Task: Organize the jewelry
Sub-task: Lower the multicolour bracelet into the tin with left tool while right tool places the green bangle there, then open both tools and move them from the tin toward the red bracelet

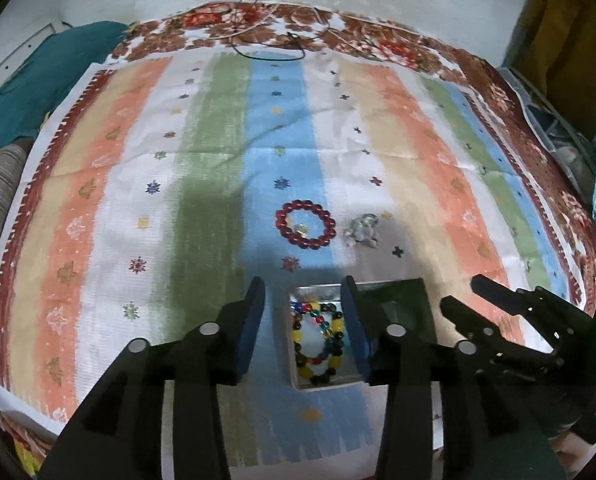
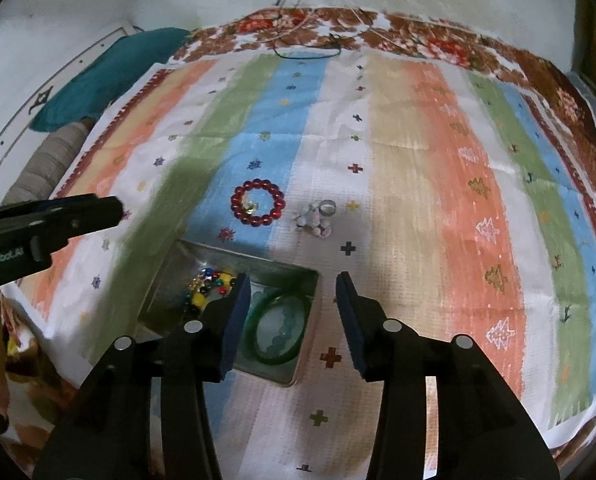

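Apparently both bracelets (image 2: 275, 330) inside tin (image 2: 298, 376).

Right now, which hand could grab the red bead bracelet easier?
Probably the left. Its open fingers point straight up the blue stripe at the red bead bracelet, just beyond the metal tin. The right fingers, also open, sit further right; the bracelet lies off to their left.
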{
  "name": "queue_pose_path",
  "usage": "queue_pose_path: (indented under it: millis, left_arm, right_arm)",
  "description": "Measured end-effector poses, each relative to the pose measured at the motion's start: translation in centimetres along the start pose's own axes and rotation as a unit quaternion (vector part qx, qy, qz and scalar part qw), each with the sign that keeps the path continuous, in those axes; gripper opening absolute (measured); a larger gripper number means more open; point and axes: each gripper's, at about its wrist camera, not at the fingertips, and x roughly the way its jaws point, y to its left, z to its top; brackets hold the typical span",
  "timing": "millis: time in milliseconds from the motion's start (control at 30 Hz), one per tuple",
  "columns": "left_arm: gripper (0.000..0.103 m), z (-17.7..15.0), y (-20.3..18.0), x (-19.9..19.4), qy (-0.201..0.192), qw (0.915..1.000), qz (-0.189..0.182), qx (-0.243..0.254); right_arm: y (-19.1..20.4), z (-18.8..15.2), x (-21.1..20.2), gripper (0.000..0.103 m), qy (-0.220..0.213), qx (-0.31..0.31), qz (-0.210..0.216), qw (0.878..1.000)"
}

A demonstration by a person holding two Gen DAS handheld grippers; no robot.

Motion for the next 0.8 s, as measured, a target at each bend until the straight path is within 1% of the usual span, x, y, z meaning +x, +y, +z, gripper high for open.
queue_pose_path:
  millis: [33,67,100,167,333,467,633,800]
  left_arm:
    - [0.047,0.1,0.1,0.1,0.001,1.0000,0.001,-0.002]
    - [0.050,0.3,0.3,0.2,0.002,1.0000,0.002,-0.005]
    - [0.051,0.4,0.5,0.4,0.002,1.0000,0.004,-0.009]
    - [0.057,0.7,0.7,0.6,0.002,0.9999,0.005,-0.012]
    - [0.067,1.4,0.8,1.1,-0.004,0.9999,-0.002,-0.012]
    - [0.069,1.8,0.6,1.6,-0.005,1.0000,0.002,-0.008]
    - [0.069,2.3,0.4,2.5,-0.002,0.9999,0.011,0.001]
    - [0.070,2.9,0.9,3.5,0.001,0.9998,0.020,-0.005]
  right_arm:
    - [-0.3,0.3,0.2,0.049,0.002,0.007,0.003,1.000]
    - [-0.5,0.4,0.3,0.053,0.003,0.011,0.004,1.000]
    - [-0.8,0.7,0.4,0.056,0.005,0.018,0.006,1.000]
    - [-1.3,1.0,0.7,0.059,0.007,0.026,0.009,1.000]
    - [-2.0,1.8,1.8,0.060,0.022,0.043,0.024,0.999]
    - [-1.8,2.1,2.2,0.066,0.027,0.034,0.019,0.999]
    - [-1.5,2.5,2.7,0.067,0.033,0.018,0.019,0.999]
    - [-1.5,3.1,3.6,0.067,0.039,0.010,0.009,0.999]
